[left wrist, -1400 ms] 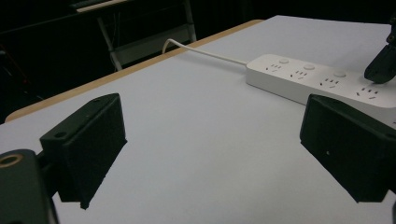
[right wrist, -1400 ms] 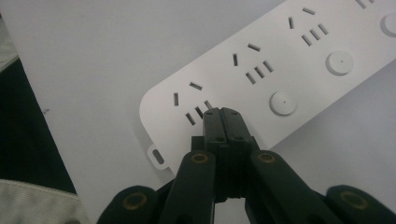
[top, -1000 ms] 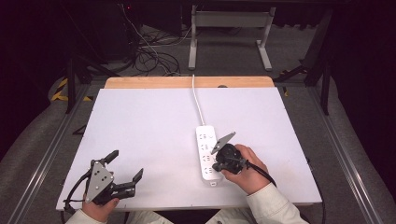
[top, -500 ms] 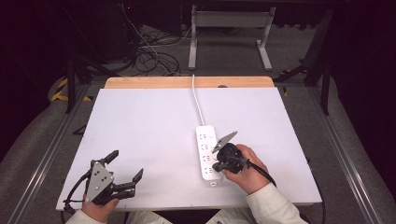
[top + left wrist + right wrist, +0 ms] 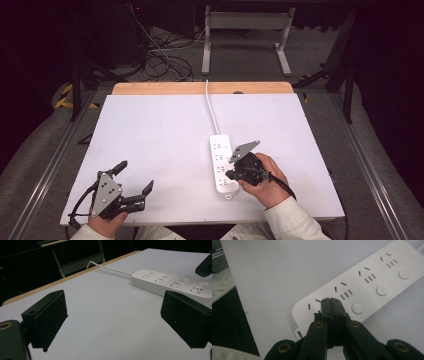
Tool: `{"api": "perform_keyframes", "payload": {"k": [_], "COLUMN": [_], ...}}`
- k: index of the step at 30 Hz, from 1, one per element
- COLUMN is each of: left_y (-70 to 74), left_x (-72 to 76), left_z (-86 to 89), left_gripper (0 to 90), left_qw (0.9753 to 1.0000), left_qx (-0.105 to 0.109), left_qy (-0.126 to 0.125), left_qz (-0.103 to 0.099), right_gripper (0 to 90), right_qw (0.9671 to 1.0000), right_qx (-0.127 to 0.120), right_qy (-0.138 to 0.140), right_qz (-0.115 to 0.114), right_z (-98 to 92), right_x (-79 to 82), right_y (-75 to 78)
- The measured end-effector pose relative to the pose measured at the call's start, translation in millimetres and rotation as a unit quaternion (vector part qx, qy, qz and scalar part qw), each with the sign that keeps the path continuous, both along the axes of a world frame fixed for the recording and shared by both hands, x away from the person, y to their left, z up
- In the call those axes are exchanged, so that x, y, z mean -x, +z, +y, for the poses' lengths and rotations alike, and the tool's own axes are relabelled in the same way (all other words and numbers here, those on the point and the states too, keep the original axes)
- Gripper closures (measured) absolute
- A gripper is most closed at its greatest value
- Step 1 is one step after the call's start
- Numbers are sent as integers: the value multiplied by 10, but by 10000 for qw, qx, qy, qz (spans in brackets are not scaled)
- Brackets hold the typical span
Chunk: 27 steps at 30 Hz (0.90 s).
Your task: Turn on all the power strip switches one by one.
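- A white table [image 5: 150,135] stands in a dark room, with cables on the floor beyond its far edge.
- A white power strip [image 5: 223,162] lies right of centre, its cord [image 5: 212,110] running off over the far edge; nothing is plugged into it.
- The right gripper [image 5: 235,172] is over the strip's near end, jaws pressed together with nothing between them; in the right gripper view its tips [image 5: 331,305] sit at the last socket, beside a round button [image 5: 357,308].
- I'd guess it means to press or probe there; whether it touches I cannot tell.
- The left gripper [image 5: 135,182] rests at the near left corner, well apart, jaws wide and empty.
- Nothing looks accomplished yet.
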<state>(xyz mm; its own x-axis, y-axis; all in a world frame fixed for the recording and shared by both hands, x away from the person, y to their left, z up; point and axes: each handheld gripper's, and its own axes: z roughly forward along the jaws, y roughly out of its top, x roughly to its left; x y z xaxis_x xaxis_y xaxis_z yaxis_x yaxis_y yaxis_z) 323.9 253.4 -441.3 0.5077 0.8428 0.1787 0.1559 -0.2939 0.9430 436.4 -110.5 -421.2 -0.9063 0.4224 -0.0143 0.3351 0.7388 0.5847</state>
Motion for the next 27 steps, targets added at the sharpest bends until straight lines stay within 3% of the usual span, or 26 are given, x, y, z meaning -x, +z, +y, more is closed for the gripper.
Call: {"api": "perform_keyframes", "payload": {"k": [3,18,27], "left_y": [2,0,-2], "left_x": [5,-2,-6], "left_z": [-1,1,4], "left_gripper": [74,74,74], "left_qw": [10000,10000,10000], "left_qx": [17,-1,-8], "left_qy": [3,12,23], "left_qz": [-14,-9,3], "right_gripper": [900,900,900], "right_qw": [9999,9992,9991], "right_qx": [-66,-271,-266], "right_qy": [-40,-79,-211], "right_qz": [-132,-298,-264], "right_z": [-11,-39,-27], "right_x": [15,15,-143], "right_y": [28,134,114]}}
